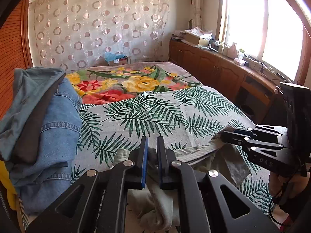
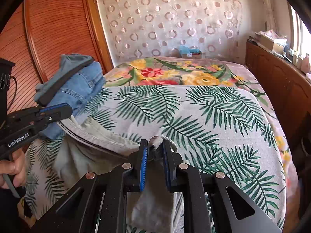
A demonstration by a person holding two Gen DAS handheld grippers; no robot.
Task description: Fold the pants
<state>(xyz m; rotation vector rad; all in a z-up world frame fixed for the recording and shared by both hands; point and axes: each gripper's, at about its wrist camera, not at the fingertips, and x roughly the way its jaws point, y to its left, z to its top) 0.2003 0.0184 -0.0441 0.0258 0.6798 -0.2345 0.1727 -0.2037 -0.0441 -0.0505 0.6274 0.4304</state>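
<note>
Left wrist view: the left gripper (image 1: 152, 151) stands with its jaws narrow, the blue pads clamped on a bunched fold of the grey-green pants (image 1: 155, 203). The cloth rises between the fingers and hangs below them in a loose heap. In the same view the right gripper (image 1: 226, 134) enters from the right and pinches another edge of the pants; the hem stretches between the two grippers.

Right wrist view: the right gripper (image 2: 155, 147) also has its jaws narrow, closed on a thick wad of the pants (image 2: 93, 145), a tuft of which pokes out above the fingertips. The remainder of the garment drapes to the left toward the left gripper (image 2: 66, 110), held by a hand (image 2: 13, 167).

Surface: the pants lie at the near edge of a bed under a sheet (image 2: 194, 116) printed with green palm leaves. Beyond it lies a floral blanket (image 2: 175, 73) in yellow and red. A stack of folded denim clothes (image 1: 46, 120) sits on the left side of the bed, just beside the pants.

Room: a curtain (image 1: 97, 25) with ring patterns covers the far wall. A wooden cabinet (image 1: 213, 66) runs under a bright window (image 1: 262, 25), its top crowded with small items. A slatted wooden door (image 2: 54, 25) stands at left.

Containers: a cardboard box (image 1: 117, 59) beyond the bed holds something light blue; what it is cannot be told.
</note>
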